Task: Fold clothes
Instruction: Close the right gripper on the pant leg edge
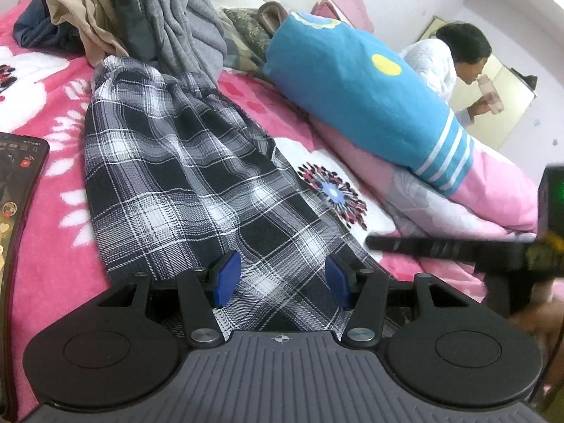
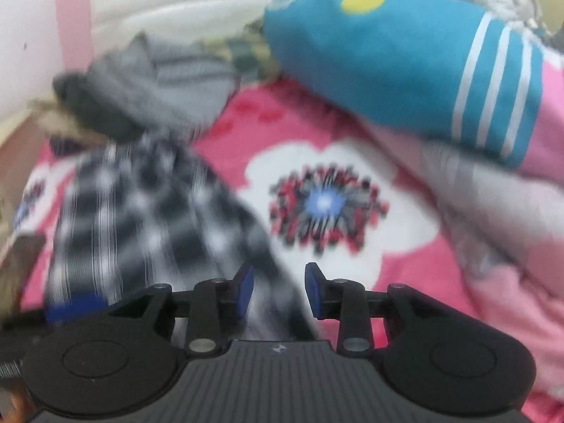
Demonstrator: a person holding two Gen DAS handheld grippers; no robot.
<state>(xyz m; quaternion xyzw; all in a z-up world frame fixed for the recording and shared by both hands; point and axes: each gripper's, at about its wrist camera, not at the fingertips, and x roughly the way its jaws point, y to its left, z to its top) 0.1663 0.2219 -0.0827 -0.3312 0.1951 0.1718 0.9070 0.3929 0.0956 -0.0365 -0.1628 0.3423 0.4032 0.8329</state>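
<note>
No legible text in either view. Phone (image 1: 19, 190) at left edge of left wrist view: screen lit, small icons and rows of marks, too small and skewed to read. Small crosshair mark on the body of the left gripper (image 1: 283, 280); same kind of mark on the right gripper (image 2: 278, 287), blurred.

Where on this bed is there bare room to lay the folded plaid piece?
Free: the white flower patch between the plaid garment and the blue pillow. Crowded: the clothes heap at the far end; a phone lies left.
</note>
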